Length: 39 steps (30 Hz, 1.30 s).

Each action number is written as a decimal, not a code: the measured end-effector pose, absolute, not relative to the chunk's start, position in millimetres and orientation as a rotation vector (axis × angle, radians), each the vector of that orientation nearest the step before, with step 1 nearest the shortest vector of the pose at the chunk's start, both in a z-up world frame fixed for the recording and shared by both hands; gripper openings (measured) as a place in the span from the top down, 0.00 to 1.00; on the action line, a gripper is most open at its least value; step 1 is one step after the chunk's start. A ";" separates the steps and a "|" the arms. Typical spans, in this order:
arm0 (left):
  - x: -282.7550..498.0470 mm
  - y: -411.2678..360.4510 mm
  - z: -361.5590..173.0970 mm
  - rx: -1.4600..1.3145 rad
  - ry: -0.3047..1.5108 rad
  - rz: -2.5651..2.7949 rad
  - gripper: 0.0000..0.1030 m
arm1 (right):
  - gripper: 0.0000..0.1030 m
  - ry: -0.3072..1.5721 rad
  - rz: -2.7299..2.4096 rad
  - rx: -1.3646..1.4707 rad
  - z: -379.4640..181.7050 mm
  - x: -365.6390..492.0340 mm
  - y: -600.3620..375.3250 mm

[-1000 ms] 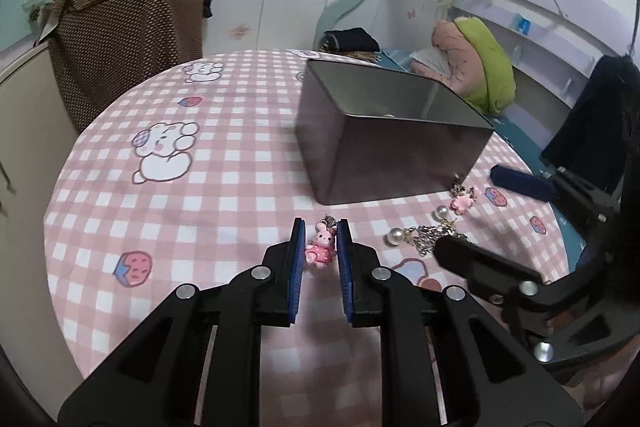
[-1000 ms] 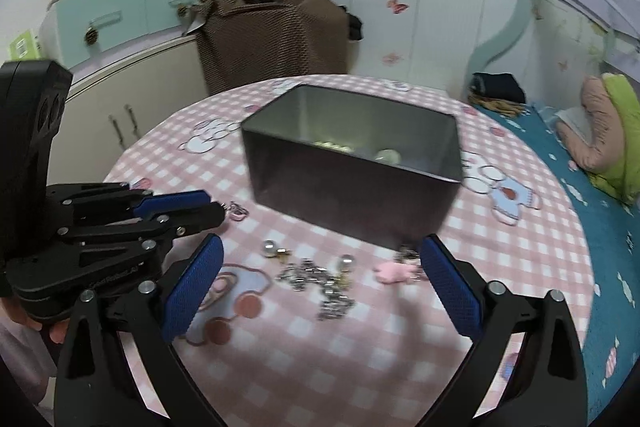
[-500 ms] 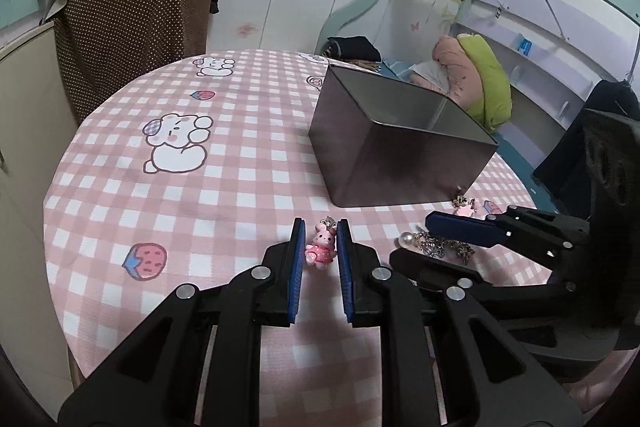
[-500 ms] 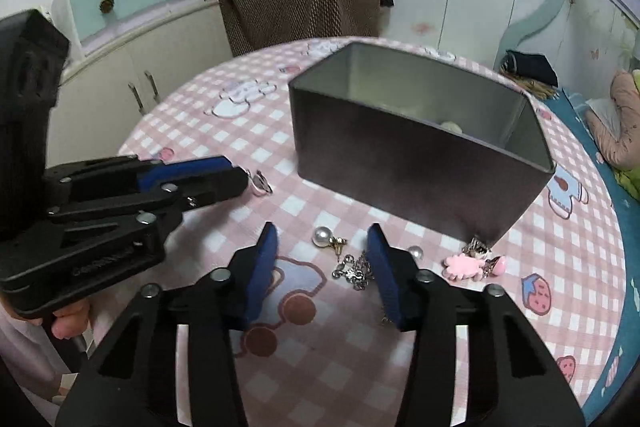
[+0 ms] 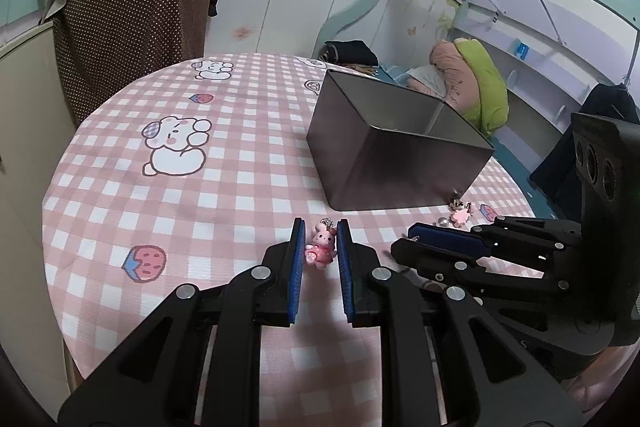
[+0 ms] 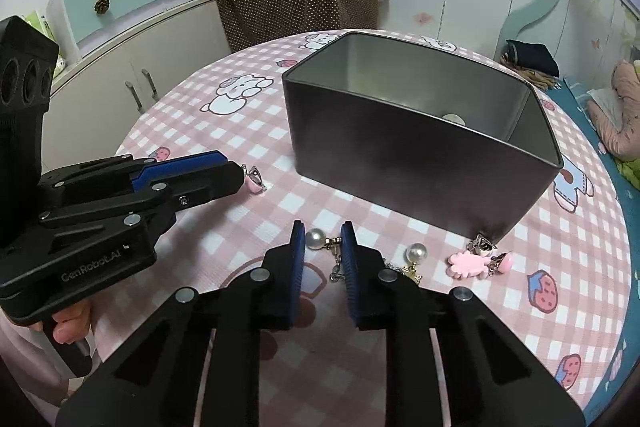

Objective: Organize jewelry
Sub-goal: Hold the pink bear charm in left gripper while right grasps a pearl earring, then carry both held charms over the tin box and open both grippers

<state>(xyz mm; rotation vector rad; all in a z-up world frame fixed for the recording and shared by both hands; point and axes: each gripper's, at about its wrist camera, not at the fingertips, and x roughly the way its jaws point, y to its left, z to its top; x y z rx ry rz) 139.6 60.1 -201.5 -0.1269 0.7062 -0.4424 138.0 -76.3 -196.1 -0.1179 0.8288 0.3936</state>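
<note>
**Both claws loaded at the tin's foot — the lift comes next**

We have a piece of jewelry in each claw. Our left gripper stands nearly closed on the pink bunny charm, its blue pads pressing the little figure from both sides, low over the checked tablecloth just short of the grey tin. Our right gripper is closing, its jaws already narrow, with the pearl earring and its metal chain between them; the pads look to be on the chain, though we cannot be sure the pearl itself is pinched.

The pickup step looks all but done — neither piece has been carried to the tin yet. Loose on the cloth near the tin's corner lie a second pearl and a pink flat charm, apart from both claws. Something pale already sits inside the tin.

The next move, as we judge it, calls for raising each claw clear of the tin's rim, bringing it over the open top and letting go there. The chain dangles loosely, so a slow lift seems wise in case it snags its neighbour.
</note>
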 end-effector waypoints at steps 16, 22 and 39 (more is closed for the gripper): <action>133.4 45.8 -191.8 -0.089 0.674 -0.458 0.84 | 0.91 0.792 0.381 -0.114 -189.1 133.0 -83.5; 135.4 45.9 -192.7 -0.090 0.677 -0.448 0.84 | 0.90 0.799 0.413 -0.162 -189.5 136.2 -72.3; 133.8 53.7 -194.1 -0.109 0.682 -0.440 0.84 | 0.93 0.838 0.422 -0.168 -193.7 144.8 -67.7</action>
